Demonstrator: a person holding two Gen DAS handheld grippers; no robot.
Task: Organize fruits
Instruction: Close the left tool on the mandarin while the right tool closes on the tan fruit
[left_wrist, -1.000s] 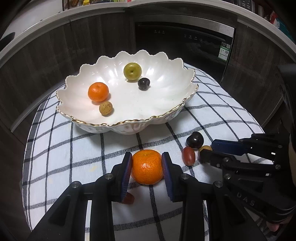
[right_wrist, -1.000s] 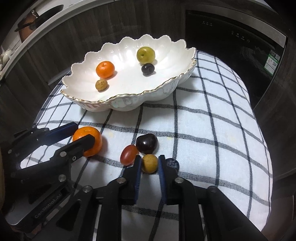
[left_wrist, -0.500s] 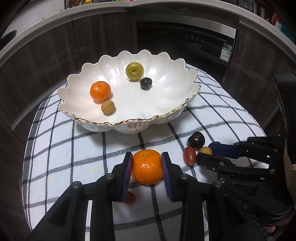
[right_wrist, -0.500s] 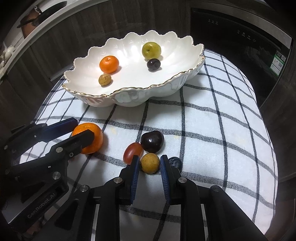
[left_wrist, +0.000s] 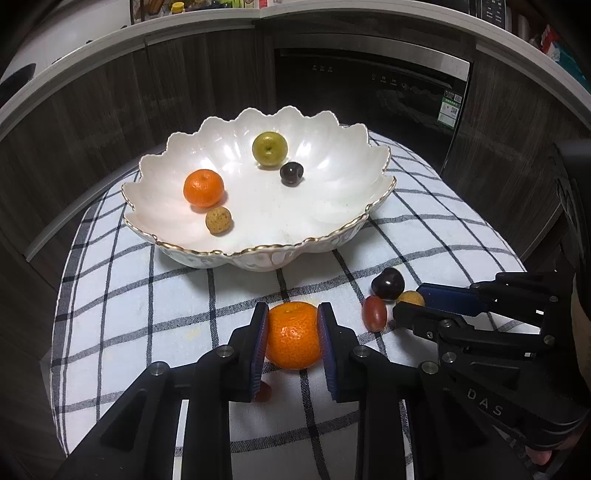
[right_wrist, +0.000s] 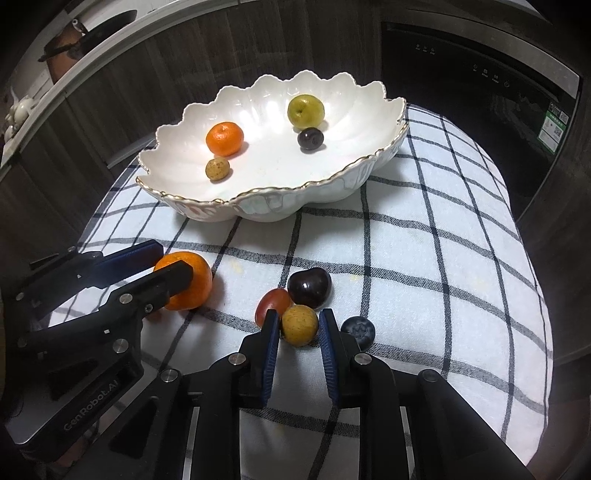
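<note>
The left gripper (left_wrist: 292, 334) has tightened on the mandarin (left_wrist: 293, 335) between its pads; the right gripper (right_wrist: 298, 326) now narrowly brackets the small yellow-brown fruit (right_wrist: 299, 325), contact unclear. Both lifts look imminent. Ahead sits the scalloped white bowl (left_wrist: 354, 236).

A rounded table draped in a white, black-checked cloth (right_wrist: 443, 258) carried a scalloped white bowl (right_wrist: 332, 192) toward its far edge and loose fruit near its front edge: a mandarin (left_wrist: 293, 339), dark cherry (right_wrist: 309, 287), red grape tomato (right_wrist: 271, 302), yellow longan (right_wrist: 299, 325), and blueberry (right_wrist: 357, 328).
</note>
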